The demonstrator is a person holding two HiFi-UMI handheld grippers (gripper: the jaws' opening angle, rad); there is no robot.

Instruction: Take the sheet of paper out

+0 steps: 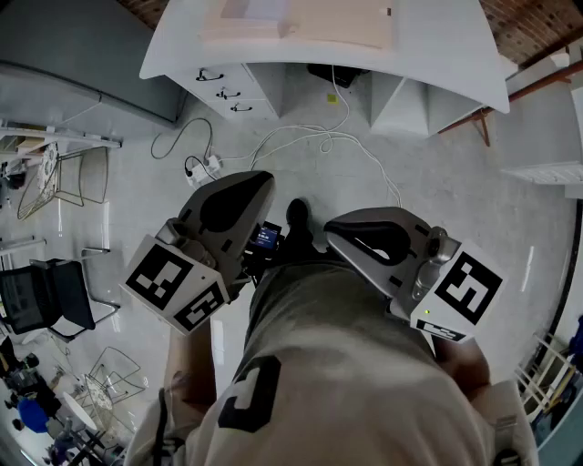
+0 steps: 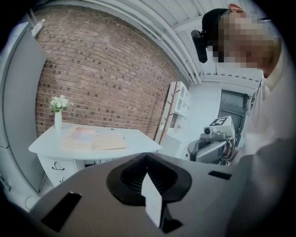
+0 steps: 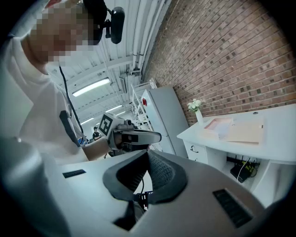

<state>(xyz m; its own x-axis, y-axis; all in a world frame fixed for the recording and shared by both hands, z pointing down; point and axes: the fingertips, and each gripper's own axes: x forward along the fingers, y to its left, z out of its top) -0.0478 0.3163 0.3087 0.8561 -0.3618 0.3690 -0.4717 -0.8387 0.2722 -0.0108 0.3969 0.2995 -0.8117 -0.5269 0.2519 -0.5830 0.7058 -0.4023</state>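
1. Well back from the white desk (image 1: 446, 55), the left gripper (image 1: 259, 184) and right gripper (image 1: 335, 233) sit at the person's waist, jaws pressed together and empty.
2. Papers (image 1: 337, 23) lie on the desktop; the removal looks not yet begun.

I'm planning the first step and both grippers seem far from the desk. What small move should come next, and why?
Probably step toward the white desk and raise both grippers over it. The left gripper and right gripper are shut, empty and held low by the person's body, while the papers lie on the desktop well ahead.
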